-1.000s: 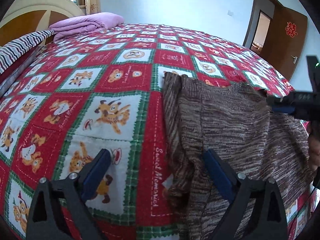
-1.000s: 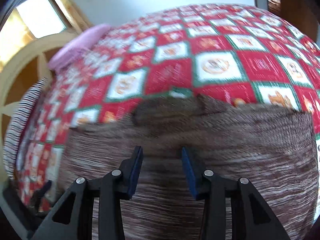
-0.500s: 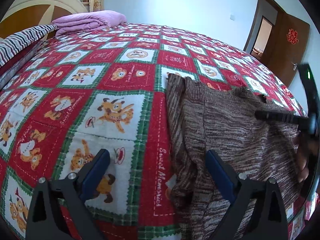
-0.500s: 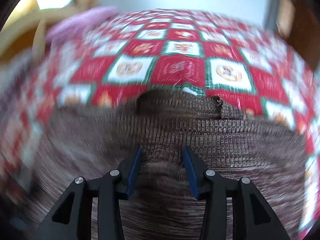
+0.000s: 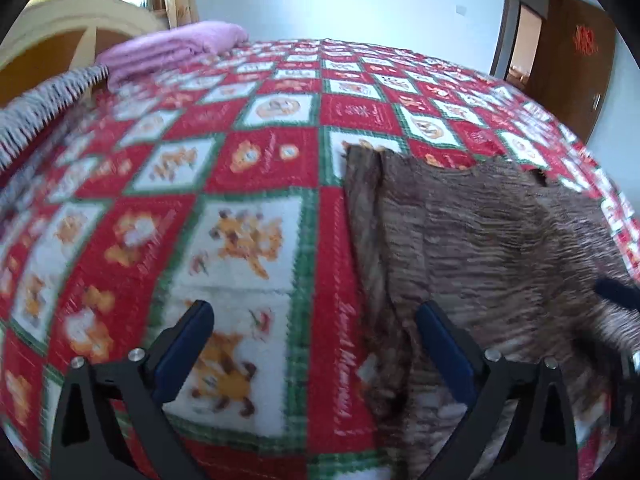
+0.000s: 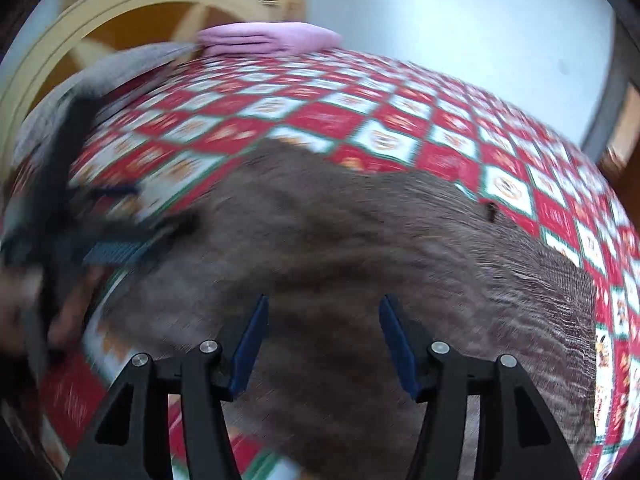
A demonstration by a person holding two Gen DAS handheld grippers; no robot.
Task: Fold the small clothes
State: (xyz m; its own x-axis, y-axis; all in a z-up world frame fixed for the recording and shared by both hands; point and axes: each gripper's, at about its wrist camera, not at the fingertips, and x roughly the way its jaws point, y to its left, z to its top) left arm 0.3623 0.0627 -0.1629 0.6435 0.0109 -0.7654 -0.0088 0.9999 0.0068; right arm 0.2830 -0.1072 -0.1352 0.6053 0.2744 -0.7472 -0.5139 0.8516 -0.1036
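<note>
A brown knit garment (image 5: pixel 480 248) lies flat on the red, green and white patterned bedspread (image 5: pixel 240 184). Its left side is folded over in a narrow strip. My left gripper (image 5: pixel 316 340) is open and empty, low over the garment's left edge, one finger over the bedspread and one over the knit. My right gripper (image 6: pixel 320 336) is open and empty just above the middle of the garment (image 6: pixel 360 240). The right gripper's blue tip shows at the right edge of the left wrist view (image 5: pixel 616 292). The left gripper shows blurred at the left of the right wrist view (image 6: pixel 112 248).
A folded pink blanket (image 5: pixel 172 46) and a striped cloth (image 5: pixel 44 104) lie by the wooden headboard (image 6: pixel 120 24). A brown door (image 5: pixel 568 60) stands open at the far right. The bedspread stretches far beyond the garment.
My right gripper has opened wider and swung to the right over the garment; its view is blurred. My left gripper has shifted slightly and stays open.
</note>
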